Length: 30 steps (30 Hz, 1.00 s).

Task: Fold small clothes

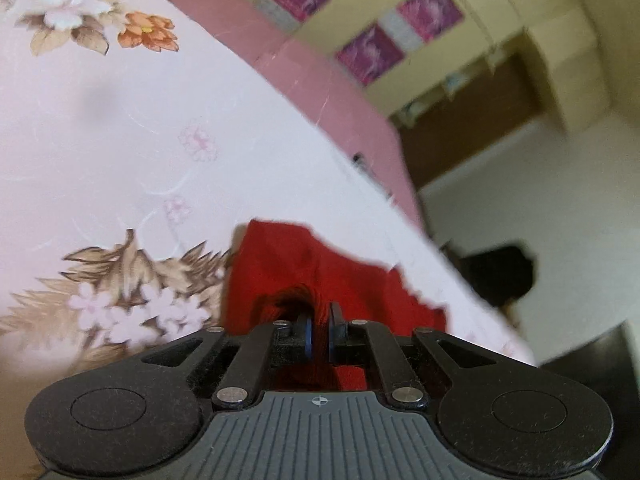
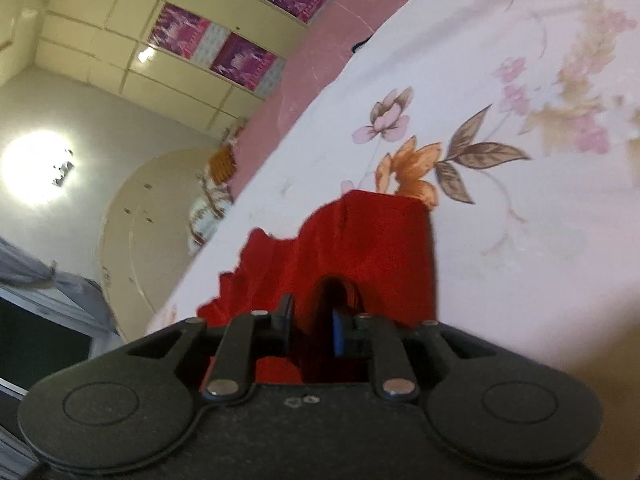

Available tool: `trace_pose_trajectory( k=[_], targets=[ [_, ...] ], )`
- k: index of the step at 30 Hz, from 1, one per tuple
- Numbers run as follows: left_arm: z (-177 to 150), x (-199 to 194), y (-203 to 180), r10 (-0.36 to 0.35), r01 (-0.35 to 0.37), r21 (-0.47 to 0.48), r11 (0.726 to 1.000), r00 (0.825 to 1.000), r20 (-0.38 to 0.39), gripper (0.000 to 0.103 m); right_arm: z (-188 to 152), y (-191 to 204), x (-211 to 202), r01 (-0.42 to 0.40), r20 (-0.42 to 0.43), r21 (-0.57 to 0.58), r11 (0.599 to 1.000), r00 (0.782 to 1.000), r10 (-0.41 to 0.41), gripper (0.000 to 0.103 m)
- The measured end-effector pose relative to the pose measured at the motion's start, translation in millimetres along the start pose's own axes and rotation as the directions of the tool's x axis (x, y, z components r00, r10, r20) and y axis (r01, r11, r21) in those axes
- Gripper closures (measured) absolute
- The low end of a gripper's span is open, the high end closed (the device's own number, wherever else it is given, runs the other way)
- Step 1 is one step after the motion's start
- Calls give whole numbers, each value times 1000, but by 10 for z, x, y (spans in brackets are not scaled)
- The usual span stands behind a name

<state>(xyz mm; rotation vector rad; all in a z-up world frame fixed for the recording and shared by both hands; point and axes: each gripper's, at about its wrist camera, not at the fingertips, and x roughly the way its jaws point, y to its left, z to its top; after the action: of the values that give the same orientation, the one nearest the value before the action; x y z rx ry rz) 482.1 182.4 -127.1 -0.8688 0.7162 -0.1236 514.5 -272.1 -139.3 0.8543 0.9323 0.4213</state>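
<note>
A small red garment (image 1: 320,264) hangs from both grippers above a floral bed sheet (image 1: 120,140). My left gripper (image 1: 320,330) is shut on one part of the red cloth, which bunches between its jaws and drapes forward. In the right wrist view my right gripper (image 2: 312,328) is shut on another part of the same red garment (image 2: 368,240), which spreads out ahead of the fingers over the sheet (image 2: 500,200). Both views are tilted and blurred. The rest of the garment is hidden below the grippers.
The bed has a pink headboard or side panel (image 1: 320,88) along its far edge. A cream wardrobe with purple panels (image 2: 224,40) stands behind. A bright light (image 2: 36,168) and a window (image 2: 40,340) show at the left. A dark object (image 1: 500,276) lies past the bed.
</note>
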Motion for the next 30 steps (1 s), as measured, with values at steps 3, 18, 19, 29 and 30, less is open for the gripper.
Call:
trace_pose_trajectory(
  k=[3, 18, 19, 29, 30],
  targets=[
    [-24, 75, 81, -22, 23, -59, 998, 1000, 14, 97, 3, -118, 21, -62, 52, 63, 996, 997, 59, 83],
    [85, 87, -280, 128, -141, 321, 936, 990, 60, 35, 124, 102, -147, 15, 123, -153, 988, 992, 4, 52],
    [84, 146, -359, 176, -181, 414, 892, 983, 52, 41, 115, 192, -101, 61, 101, -218, 974, 994, -39, 55],
    [155, 375, -605, 265, -263, 614, 745, 960, 89, 92, -17, 501, 183, 224, 56, -497, 838, 972, -227, 99],
    [135, 288, -613, 232, -264, 594, 760, 964, 132, 92, -36, 534, 152, 225, 74, -514, 828, 973, -219, 99]
  ],
)
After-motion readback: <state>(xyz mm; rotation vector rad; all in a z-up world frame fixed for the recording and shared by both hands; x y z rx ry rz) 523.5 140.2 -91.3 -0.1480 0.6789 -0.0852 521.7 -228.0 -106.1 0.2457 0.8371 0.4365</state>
